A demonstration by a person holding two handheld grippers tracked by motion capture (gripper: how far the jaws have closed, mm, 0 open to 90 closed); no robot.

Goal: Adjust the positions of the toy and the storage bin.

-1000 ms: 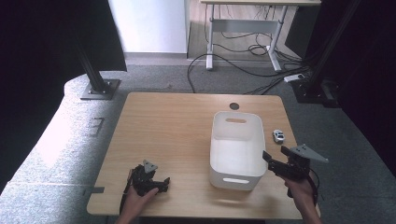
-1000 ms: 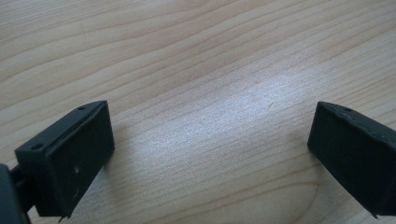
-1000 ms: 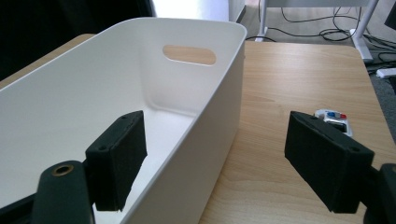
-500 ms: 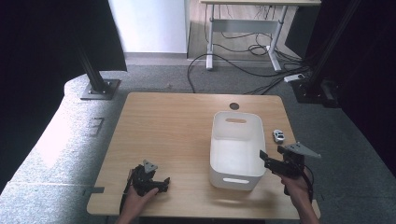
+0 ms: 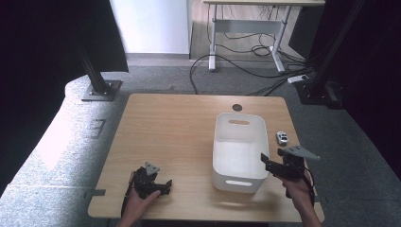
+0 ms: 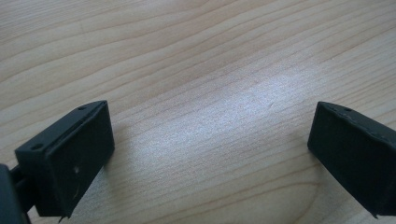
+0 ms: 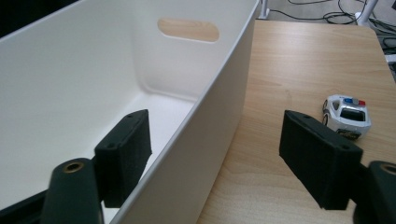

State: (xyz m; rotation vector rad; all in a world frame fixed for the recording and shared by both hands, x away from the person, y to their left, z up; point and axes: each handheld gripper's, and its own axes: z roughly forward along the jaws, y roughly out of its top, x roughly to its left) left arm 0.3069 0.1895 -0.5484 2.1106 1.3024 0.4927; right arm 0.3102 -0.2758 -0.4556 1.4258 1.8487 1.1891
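White bin (image 5: 239,150) sits right of centre on the wooden table (image 5: 175,137), tiny toy car (image 5: 282,137) just right of it. Right gripper (image 5: 265,162) at the bin's lower-right edge, left gripper (image 5: 163,185) lower left.

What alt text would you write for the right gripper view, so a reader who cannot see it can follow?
The open right hand-held gripper straddles the right wall of a white plastic bin, one jaw inside and one outside. A small toy police car sits on the wooden table beyond the outer jaw.

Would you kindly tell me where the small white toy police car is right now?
In the high view, the small white toy police car sits on the wooden table, just right of the white plastic bin, beyond the right gripper.
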